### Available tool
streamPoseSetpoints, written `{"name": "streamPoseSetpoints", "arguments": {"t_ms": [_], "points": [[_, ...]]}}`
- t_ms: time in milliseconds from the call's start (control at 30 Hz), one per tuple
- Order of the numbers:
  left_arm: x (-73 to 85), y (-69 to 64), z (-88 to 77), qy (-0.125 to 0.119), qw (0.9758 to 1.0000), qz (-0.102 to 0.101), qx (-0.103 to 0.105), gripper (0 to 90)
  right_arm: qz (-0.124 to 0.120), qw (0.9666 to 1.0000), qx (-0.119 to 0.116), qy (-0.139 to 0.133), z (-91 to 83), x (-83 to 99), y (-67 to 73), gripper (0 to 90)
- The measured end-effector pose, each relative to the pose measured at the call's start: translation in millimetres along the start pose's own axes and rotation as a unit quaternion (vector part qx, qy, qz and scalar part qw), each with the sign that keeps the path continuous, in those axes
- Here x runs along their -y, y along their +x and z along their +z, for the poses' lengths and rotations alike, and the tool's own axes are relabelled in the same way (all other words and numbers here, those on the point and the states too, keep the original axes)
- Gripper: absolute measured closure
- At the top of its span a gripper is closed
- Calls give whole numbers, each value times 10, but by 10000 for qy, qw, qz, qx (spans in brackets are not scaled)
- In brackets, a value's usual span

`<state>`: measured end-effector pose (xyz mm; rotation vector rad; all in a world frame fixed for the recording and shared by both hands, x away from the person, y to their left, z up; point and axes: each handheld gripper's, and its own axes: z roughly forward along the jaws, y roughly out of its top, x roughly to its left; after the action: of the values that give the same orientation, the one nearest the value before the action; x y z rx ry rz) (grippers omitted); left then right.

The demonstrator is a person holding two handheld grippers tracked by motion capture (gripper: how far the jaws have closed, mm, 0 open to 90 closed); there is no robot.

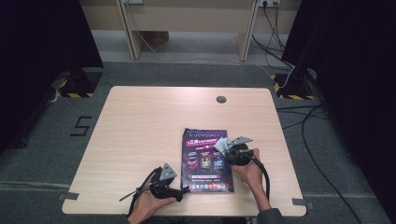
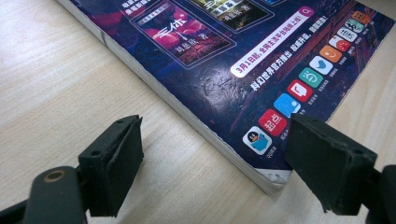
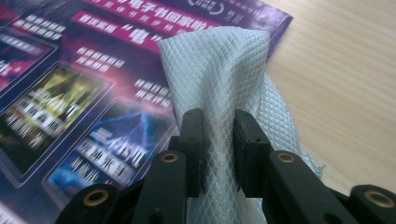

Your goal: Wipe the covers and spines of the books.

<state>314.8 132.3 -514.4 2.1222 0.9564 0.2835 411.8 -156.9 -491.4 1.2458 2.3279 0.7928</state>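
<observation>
The white cloth (image 3: 219, 79) sits clamped in our right tool (image 3: 218, 140) over the magazine (image 1: 206, 161). The left gripper view shows our left tool (image 2: 210, 161) spread apart, straddling the magazine's corner on the tabletop (image 1: 140, 121).

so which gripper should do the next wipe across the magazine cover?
Right. The right gripper is shut on the white cloth, already over the magazine. The left gripper is open and empty at the magazine's near corner, probably better for steadying it.
</observation>
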Motion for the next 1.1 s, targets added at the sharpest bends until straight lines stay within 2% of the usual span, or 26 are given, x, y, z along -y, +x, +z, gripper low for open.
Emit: {"name": "streamPoseSetpoints", "arguments": {"t_ms": [100,167,233,300,333,467,567,600,700,767,900,967,1000,1100], "points": [[-6,4,3,12,10000,29,15,183,-133,9998,125,30,41,-61,21,768],[0,6,3,1,10000,1,20,182,-357,9991,213,48,48,-85,95,768],[0,-3,-1,-9,10000,44,-15,182,-456,9987,-204,39,48,-107,243,768],[-2,0,1,-1,10000,32,6,181,-679,9972,-318,54,52,-133,394,767],[2,-1,0,-11,10000,24,-1,181,-766,9957,-511,47,59,-152,497,766],[0,-11,-3,-24,9999,106,-35,183,-1018,9916,-799,36,73,-192,794,760],[8,-6,-1,-51,10000,69,-7,183,-1187,9885,-934,6,79,-202,907,760],[9,-3,-2,-51,10000,63,-3,182,-1176,9885,-946,21,78,-204,919,760],[12,1,-1,-54,10000,35,4,181,-1079,9888,-1030,-11,88,-203,871,766],[14,1,-1,-64,10000,43,2,182,-1037,9898,-977,-44,99,-202,835,766],[21,11,1,-80,10000,14,32,179,-922,9928,-756,-76,124,-209,697,766],[21,14,5,-85,10000,-11,34,176,-839,9944,-634,-71,136,-214,605,766],[22,15,5,-86,10000,-23,32,172,-799,9955,-500,-76,147,-218,540,765],[24,17,6,-86,9999,-31,41,170,-598,9975,-361,-66,169,-229,385,765]]}}
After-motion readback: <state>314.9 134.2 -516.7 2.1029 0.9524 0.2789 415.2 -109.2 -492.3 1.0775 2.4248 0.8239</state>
